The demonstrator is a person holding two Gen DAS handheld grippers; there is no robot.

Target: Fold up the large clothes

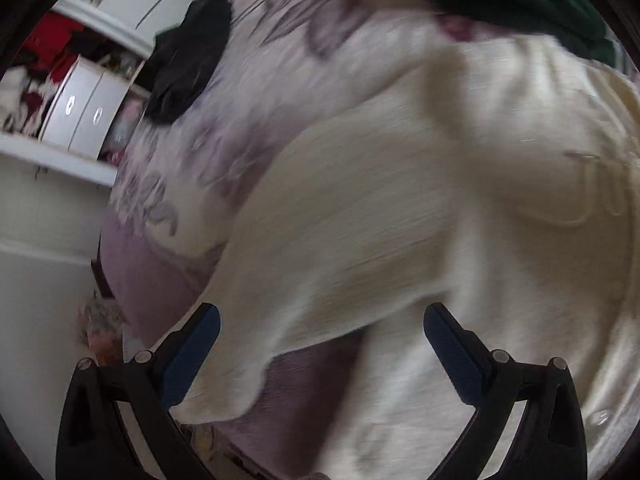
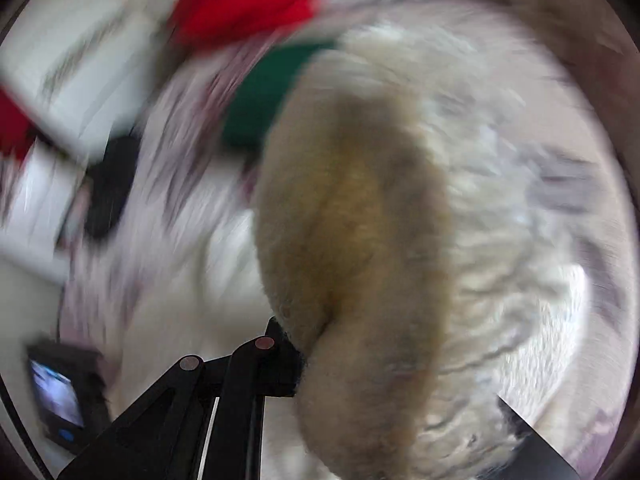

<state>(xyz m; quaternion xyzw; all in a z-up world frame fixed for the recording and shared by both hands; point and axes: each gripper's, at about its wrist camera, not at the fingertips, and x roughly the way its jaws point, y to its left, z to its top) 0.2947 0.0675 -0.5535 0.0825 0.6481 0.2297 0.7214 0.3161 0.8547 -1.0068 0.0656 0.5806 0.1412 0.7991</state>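
The cream fleece garment (image 1: 420,208) lies spread across the bed (image 1: 152,276), its lower corner reaching toward the bed's near edge. The left tool (image 1: 322,312) hangs above it, spread wide and empty. The right tool (image 2: 384,364) appears clamped on a bunched fold of the same garment (image 2: 360,240), though fabric hides one finger. For a clean fold, the right tool should carry its edge straight across while the left tool pins the opposite hem flat, clear of the green garment (image 1: 520,4) and black garment (image 1: 188,60).
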